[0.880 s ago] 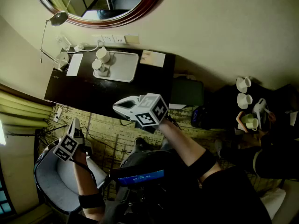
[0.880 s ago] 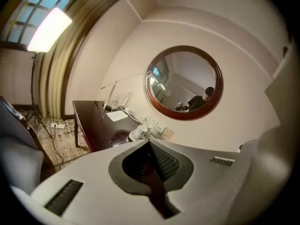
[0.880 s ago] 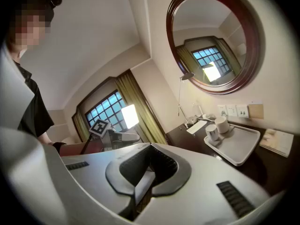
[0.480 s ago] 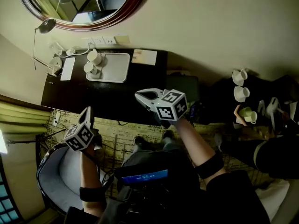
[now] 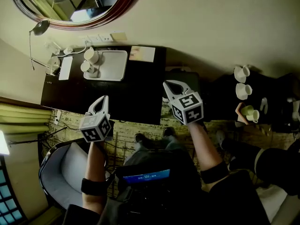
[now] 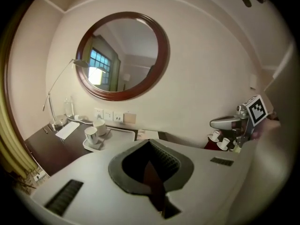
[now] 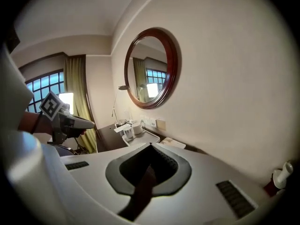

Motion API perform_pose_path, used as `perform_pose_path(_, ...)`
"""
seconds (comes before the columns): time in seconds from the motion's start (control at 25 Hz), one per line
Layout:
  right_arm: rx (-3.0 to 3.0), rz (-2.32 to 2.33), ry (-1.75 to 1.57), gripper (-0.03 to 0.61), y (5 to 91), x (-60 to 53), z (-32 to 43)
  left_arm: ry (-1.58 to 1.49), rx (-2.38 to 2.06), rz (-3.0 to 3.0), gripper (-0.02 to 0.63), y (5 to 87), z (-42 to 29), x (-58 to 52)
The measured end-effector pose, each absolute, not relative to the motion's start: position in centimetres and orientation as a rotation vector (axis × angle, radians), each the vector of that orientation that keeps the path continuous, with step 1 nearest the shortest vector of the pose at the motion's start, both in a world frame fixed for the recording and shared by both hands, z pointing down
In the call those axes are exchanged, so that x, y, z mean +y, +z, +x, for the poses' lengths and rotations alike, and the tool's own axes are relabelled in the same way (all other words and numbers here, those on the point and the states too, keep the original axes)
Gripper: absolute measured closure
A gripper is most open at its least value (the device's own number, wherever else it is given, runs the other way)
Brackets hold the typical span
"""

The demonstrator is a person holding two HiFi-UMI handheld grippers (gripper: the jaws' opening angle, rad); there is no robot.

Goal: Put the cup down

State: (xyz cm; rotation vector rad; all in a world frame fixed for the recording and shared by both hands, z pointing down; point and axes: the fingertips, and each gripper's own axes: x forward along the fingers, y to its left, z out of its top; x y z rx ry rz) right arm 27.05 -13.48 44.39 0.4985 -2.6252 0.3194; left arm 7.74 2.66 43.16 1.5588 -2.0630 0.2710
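Holding both tools out ahead of me and tipped somewhat downward, I had my left gripper [image 5: 102,100] fully closed, its two jaws pressed together with nothing between them. My right gripper [image 5: 171,85] was likewise shut tight and empty, so no cup was in my grasp. Below my forearms lay a patterned carpet [image 5: 126,135], and a grey-seated chair [image 5: 63,172] stood at my lower left, near the left gripper. Beyond the gripper tips stood a dark desk [image 5: 133,95] against the wall, and the right gripper's tip hung over its right-hand edge. On the desk's far half lay a white tray [image 5: 115,67]. At the tray's left end stood one white cup [image 5: 89,55], with a second cup [image 5: 86,67] just beside it, both upright and well apart from either gripper. A white notepad [image 5: 64,68] lay to the left of the tray, and a pale card [image 5: 142,54] lay to its right. At the desk's far left corner a desk lamp [image 5: 40,27] rose on a thin stem. On the wall behind was a row of sockets [image 5: 99,38], and above them hung a round mirror [image 5: 79,1] in a dark wooden frame. Off to my right, well apart from the desk, were two more white cups [image 5: 242,72] and a pale green cup [image 5: 251,112], set on a dark surface.
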Motion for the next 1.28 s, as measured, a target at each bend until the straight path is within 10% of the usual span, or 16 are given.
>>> perform_pose_path(0.8,-2.672,0.238,0.383,0.577,45.6,-13.8,25.5,0.27,-2.147,1.454,0.614,42.4,10.4,0.1)
perform_pose_path(1.28,-2.646,0.348,0.407,0.577,46.8,-9.9,11.4,0.303,-2.118,1.6,0.614,42.0,-4.1,2.2)
